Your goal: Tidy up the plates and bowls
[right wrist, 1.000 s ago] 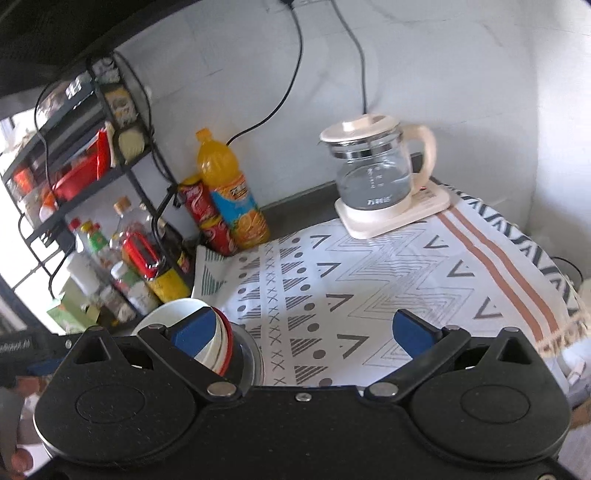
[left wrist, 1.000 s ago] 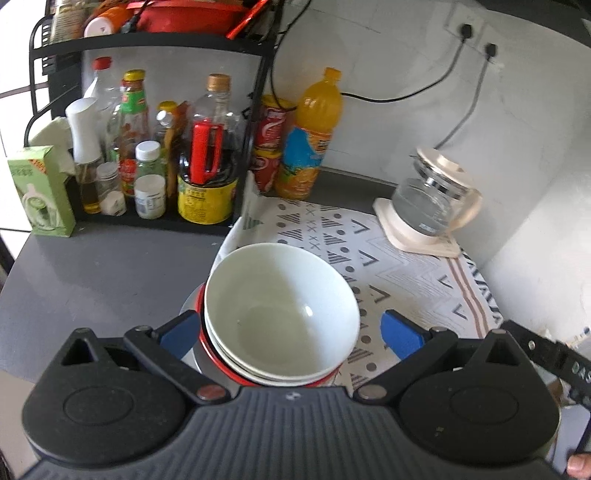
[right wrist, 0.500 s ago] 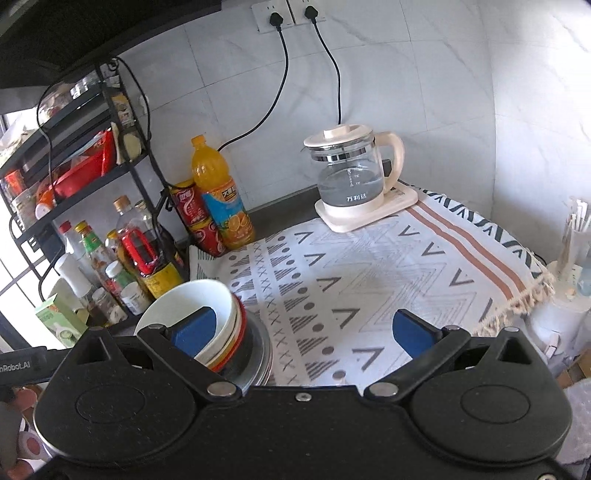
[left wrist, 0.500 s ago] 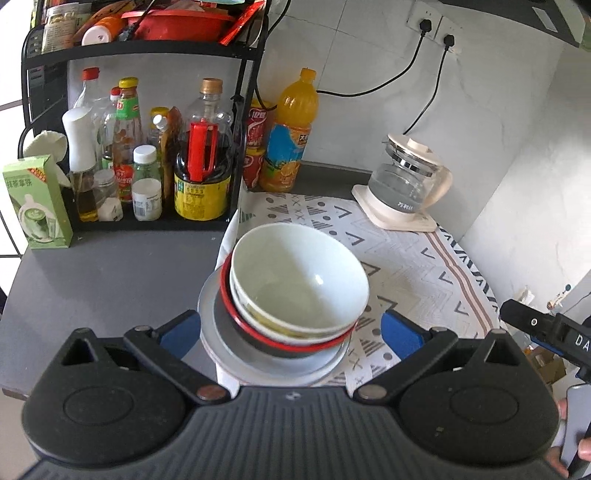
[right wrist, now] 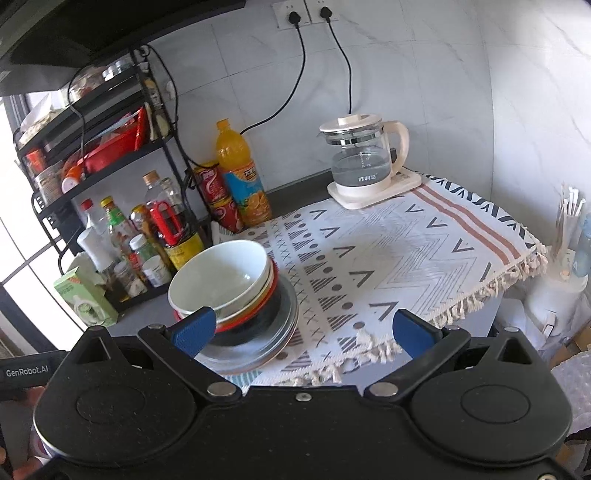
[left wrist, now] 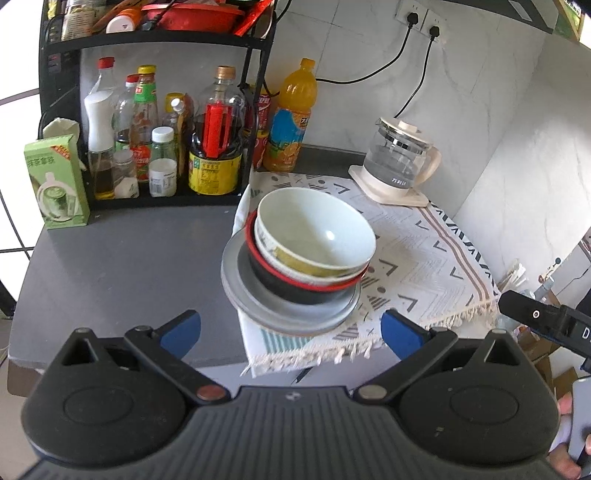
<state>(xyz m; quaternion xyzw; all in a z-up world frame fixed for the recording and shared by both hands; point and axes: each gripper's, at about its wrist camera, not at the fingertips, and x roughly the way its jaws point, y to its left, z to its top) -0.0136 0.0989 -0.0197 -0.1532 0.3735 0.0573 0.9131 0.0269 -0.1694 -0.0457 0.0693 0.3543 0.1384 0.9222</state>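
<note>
Walls (right wrist: 424, 74): pale marble-look tile, meeting in a corner at far right. Double socket (right wrist: 301, 13) high on the far wall — two black plugs in, cords hanging down. Tabletop (left wrist: 118, 258): dark grey, covered on the right by a patterned, fringed cloth (right wrist: 406, 258). Black wire rack (left wrist: 155, 40) at far left, stocked with bottles. Window (right wrist: 22, 266) at left — strong daylight.

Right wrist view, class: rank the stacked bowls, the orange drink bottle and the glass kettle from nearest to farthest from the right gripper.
1. Stacked bowls, just ahead of the right gripper, by its left finger.
2. Orange drink bottle, back left, beside the rack.
3. Glass kettle, back right, by the wall.
</note>
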